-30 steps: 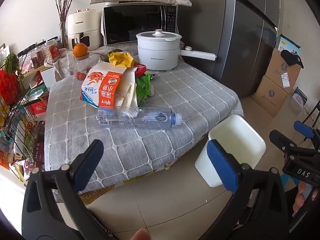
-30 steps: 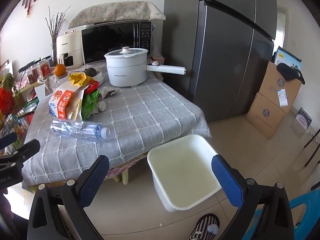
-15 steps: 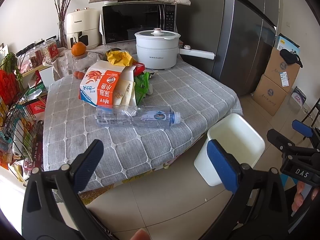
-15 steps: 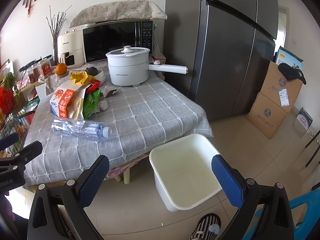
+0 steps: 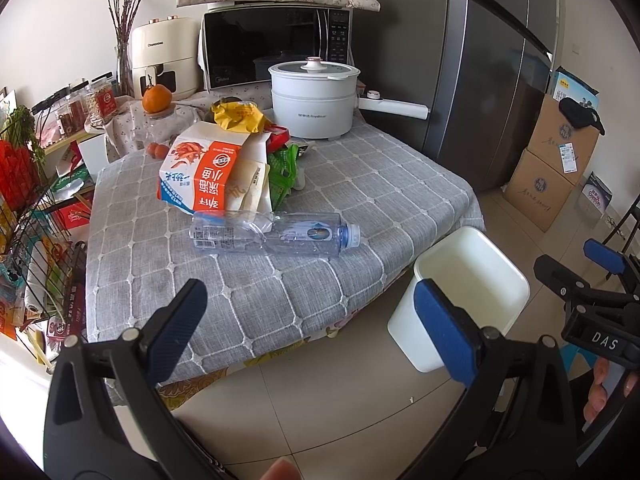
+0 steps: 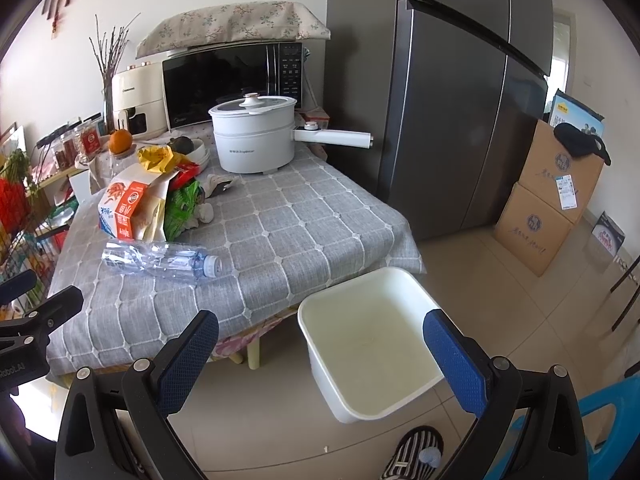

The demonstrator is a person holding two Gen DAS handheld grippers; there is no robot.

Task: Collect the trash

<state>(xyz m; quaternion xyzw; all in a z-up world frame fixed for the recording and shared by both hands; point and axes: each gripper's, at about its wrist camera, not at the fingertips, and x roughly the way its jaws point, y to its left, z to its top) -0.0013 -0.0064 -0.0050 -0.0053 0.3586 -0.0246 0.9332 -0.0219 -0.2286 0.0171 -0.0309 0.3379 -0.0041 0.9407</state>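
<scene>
A crushed clear plastic bottle [image 5: 272, 234] lies on its side near the front of the grey-clothed table [image 5: 360, 200]; it also shows in the right wrist view [image 6: 160, 258]. Behind it lie an orange-and-white carton [image 5: 200, 174], a green wrapper [image 5: 284, 172] and a yellow wrapper [image 5: 236, 116]. A white bin [image 5: 464, 292] stands on the floor at the table's right corner, empty [image 6: 372, 340]. My left gripper [image 5: 312, 316] is open and empty, in front of the table edge. My right gripper [image 6: 320, 344] is open and empty above the bin's near side.
A white electric pot [image 5: 316, 100], a microwave [image 5: 276, 44], an air fryer [image 5: 164, 56] and an orange [image 5: 157, 98] are at the table's back. A fridge [image 5: 488, 60] and cardboard boxes [image 5: 552, 168] stand to the right. A wire rack [image 5: 28, 248] is on the left.
Both grippers have moved slightly closer to the table; the bottle and bin look a little nearer. Nothing on the table has moved.
</scene>
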